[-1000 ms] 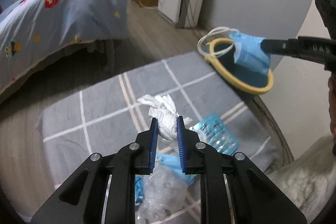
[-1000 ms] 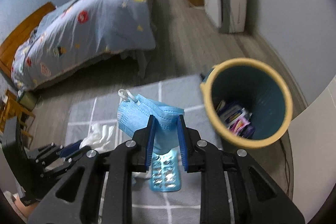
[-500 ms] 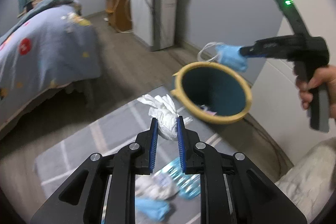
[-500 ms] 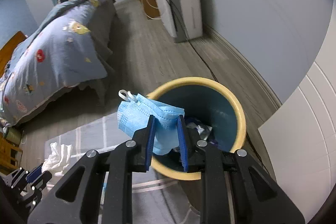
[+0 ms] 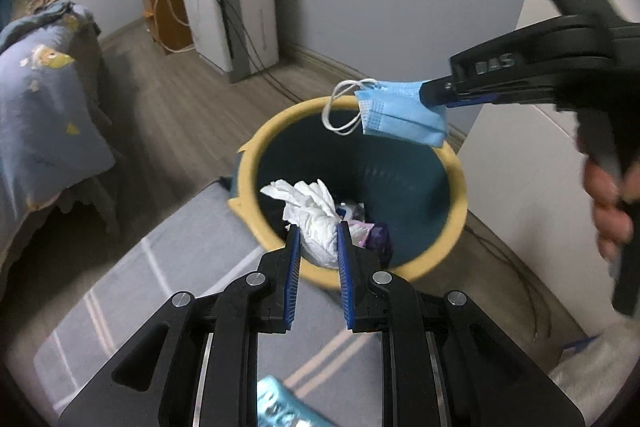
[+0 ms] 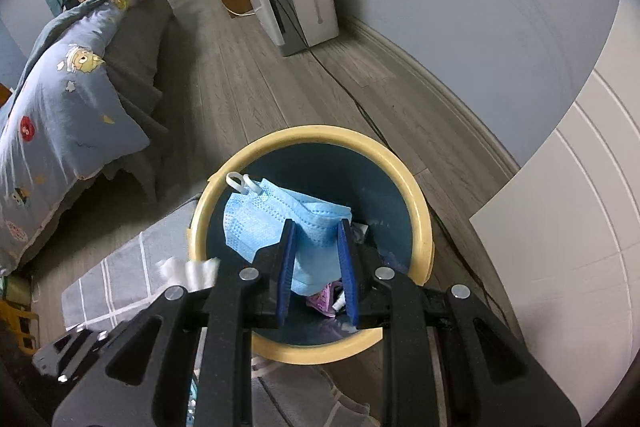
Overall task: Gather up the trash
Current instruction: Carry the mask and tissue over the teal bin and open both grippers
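A dark teal trash bin with a yellow rim [image 5: 456, 183] [image 6: 420, 203] stands on the floor at the rug's corner, with some trash inside. My left gripper [image 5: 317, 233] is shut on a crumpled white tissue [image 5: 316, 215] and holds it above the bin's near rim. My right gripper [image 6: 317, 231] is shut on a blue face mask [image 6: 260, 223] and holds it over the bin's mouth. In the left wrist view the mask [image 5: 400, 115] hangs from the right gripper [image 5: 430, 95] above the bin's far rim. The tissue also shows in the right wrist view [image 6: 192, 269].
A grey checked rug [image 5: 168, 267] lies under me with a blue blister pack [image 5: 280, 407] on it. A bed with a blue quilt [image 6: 60, 99] is on the left. A white appliance with cables [image 5: 236, 7] stands by the back wall. A white panel [image 6: 560, 227] is right of the bin.
Both grippers have moved from above the rug to over the bin, carrying the tissue and the mask. The bin now fills the middle of both views.
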Motion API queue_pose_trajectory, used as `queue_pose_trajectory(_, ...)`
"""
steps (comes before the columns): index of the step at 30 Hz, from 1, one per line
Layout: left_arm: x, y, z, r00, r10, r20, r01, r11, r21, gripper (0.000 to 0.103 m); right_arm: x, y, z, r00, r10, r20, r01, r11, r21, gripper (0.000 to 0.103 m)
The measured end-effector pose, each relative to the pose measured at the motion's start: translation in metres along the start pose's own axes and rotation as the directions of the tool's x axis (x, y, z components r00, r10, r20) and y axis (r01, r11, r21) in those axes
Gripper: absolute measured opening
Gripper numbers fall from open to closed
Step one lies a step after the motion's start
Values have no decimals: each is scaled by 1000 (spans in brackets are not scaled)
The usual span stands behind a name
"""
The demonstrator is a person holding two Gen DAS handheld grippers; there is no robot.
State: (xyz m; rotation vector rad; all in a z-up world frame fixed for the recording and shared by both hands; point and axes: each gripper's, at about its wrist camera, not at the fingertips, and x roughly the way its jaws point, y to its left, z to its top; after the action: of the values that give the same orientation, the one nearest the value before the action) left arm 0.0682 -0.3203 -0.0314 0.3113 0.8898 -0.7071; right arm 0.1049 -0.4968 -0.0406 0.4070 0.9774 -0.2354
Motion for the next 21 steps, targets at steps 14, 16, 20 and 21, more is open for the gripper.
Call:
queue_pose_trajectory(14,24,2,10,999,39,24,-39,999,-2,57,4,-8,4,999,33,7,-33,998,56,22)
queue_pose_trajectory(16,21,3,8,999,45,26,-45,999,-2,64,5,-7,4,1000,22,4,-22,998,53,29)
queue_pose_trajectory(20,4,11,-1,997,55,46,-53,998,-29,81,4,-11,4,1000,15,18,-17,996,82,58)
queue_pose_trajectory(21,0,14,-3,997,57,48,-55,998,-38,84,3,-10,4,1000,16,20,-18,996,82,60)
